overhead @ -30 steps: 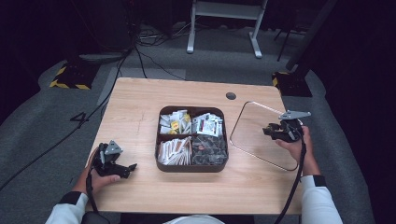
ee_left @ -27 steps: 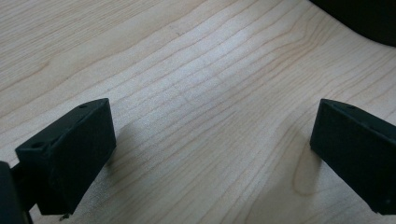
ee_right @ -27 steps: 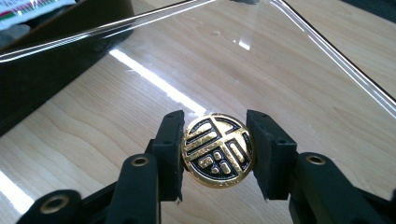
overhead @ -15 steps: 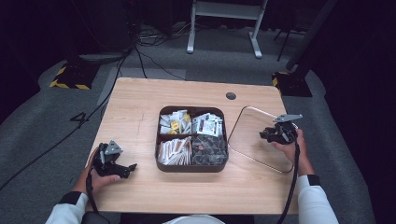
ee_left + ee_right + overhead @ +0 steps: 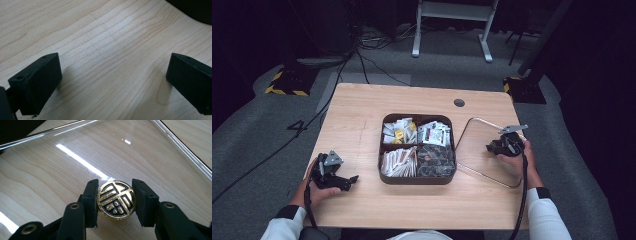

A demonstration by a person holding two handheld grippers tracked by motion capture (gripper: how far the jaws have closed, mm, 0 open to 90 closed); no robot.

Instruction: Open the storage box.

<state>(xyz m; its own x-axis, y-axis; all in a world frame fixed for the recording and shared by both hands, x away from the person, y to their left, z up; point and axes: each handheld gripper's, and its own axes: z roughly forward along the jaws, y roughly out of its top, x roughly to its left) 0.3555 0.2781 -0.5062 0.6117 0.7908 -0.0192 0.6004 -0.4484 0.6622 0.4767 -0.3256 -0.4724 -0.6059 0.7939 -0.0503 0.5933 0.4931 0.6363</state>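
High view: dark four-compartment tray (image 5: 417, 181) at table centre, uncovered, all sections stocked with packets and sachets; clear lid (image 5: 479, 150) lies just right of it, so re-covering looks not yet done. Left gripper view: left gripper (image 5: 113, 75) spread wide over bare wood, holding nothing. Right gripper view: right gripper (image 5: 115, 200) clamped on the lid's gold-and-black knob (image 5: 116, 200).

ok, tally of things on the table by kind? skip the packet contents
Divided trays: 1, tray with four compartments of packets
Clear lids: 1, lid with a gold-and-black knob
Handheld grippers: 2, left gripper, right gripper
Total: 4
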